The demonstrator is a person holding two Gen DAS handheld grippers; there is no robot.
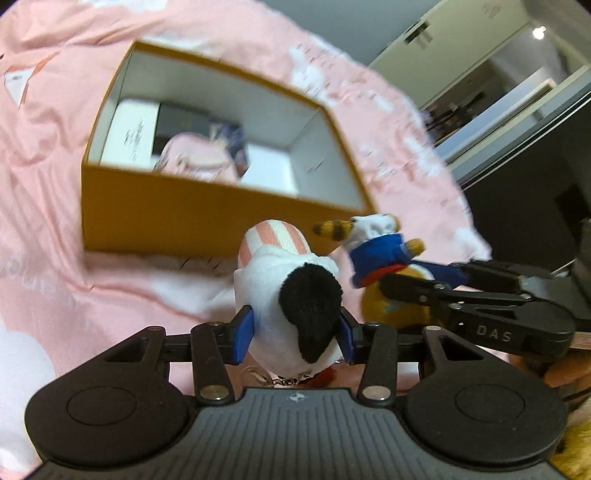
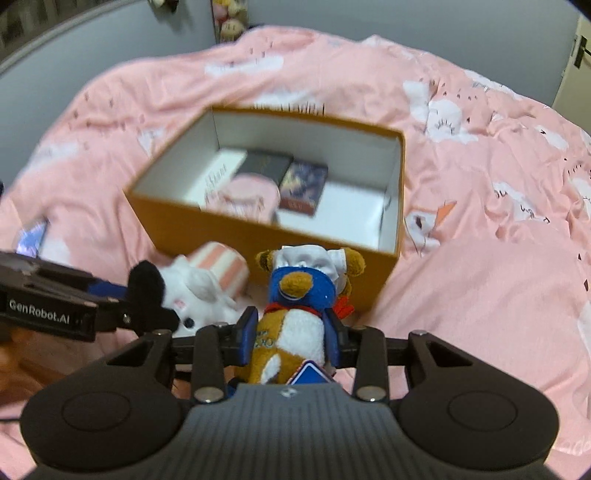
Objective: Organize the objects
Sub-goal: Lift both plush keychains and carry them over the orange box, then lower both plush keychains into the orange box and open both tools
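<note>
My left gripper point(image 1: 295, 330) is shut on a white plush dog point(image 1: 291, 295) with black ears and a pink-striped hat; the dog also shows in the right wrist view point(image 2: 199, 284). My right gripper point(image 2: 291, 334) is shut on a brown plush bear point(image 2: 291, 325) with a blue hood and white cap; the bear also shows in the left wrist view point(image 1: 384, 266). Both toys are held side by side just in front of an open orange box point(image 2: 207, 218), which also shows in the left wrist view point(image 1: 177, 221). The box holds a pink item point(image 2: 251, 195), a dark card box point(image 2: 303, 184) and white packaging.
The box sits on a rumpled pink bedspread point(image 2: 480, 206) with white cartoon prints. A small shiny packet point(image 2: 31, 240) lies on the bed left of the box. Grey wall and plush toys point(image 2: 231, 22) are at the back; a wardrobe point(image 1: 498, 74) stands at right.
</note>
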